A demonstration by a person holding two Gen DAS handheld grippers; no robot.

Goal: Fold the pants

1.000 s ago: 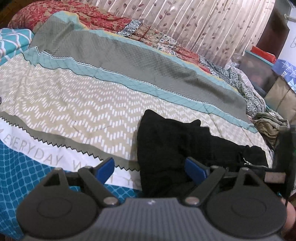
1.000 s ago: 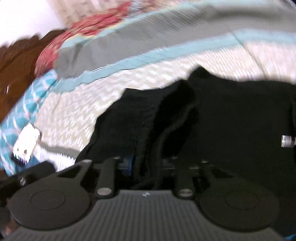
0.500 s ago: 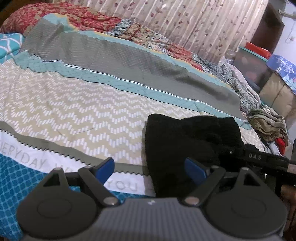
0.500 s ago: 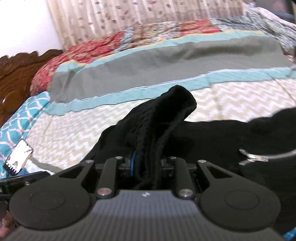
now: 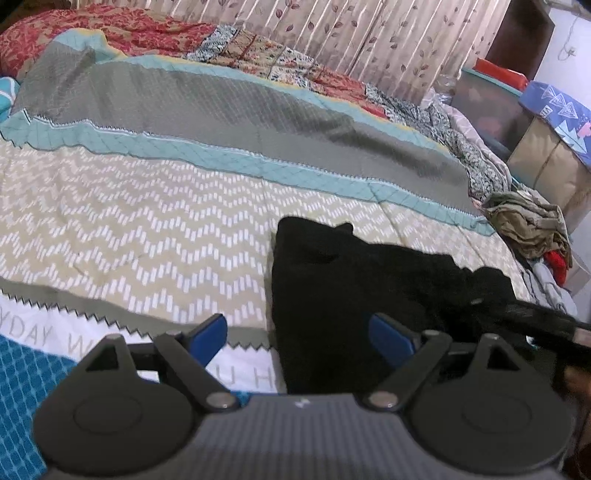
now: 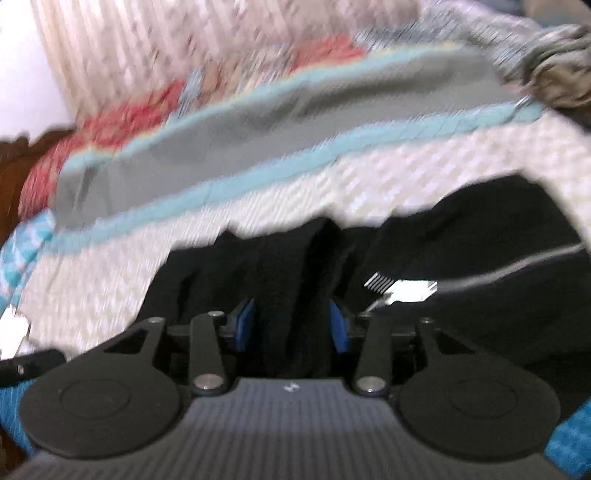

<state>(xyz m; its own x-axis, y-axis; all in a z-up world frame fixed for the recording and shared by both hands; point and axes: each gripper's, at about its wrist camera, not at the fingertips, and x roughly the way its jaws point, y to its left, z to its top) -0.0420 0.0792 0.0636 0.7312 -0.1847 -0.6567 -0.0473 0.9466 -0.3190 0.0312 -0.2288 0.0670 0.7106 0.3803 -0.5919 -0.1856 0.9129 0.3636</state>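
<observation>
The black pants (image 5: 369,280) lie folded on the patterned bedspread (image 5: 147,221), right of centre in the left wrist view. My left gripper (image 5: 299,332) is open and empty, hovering over the pants' left edge. In the blurred right wrist view, my right gripper (image 6: 291,325) has its blue pads parted a little around a bunched fold of the black pants (image 6: 295,280); the cloth still lies between them. A silver zipper (image 6: 402,288) shows just to the right.
A heap of olive and red clothes (image 5: 528,225) lies at the bed's right edge. Boxes and a plastic bin (image 5: 495,103) stand beyond it. Curtains (image 5: 332,29) hang behind the bed. A phone (image 6: 11,328) lies on the bedspread at far left.
My right gripper has lowered the held fold onto the pants and its jaws have opened a little. The left gripper has stayed open and shifted slightly.
</observation>
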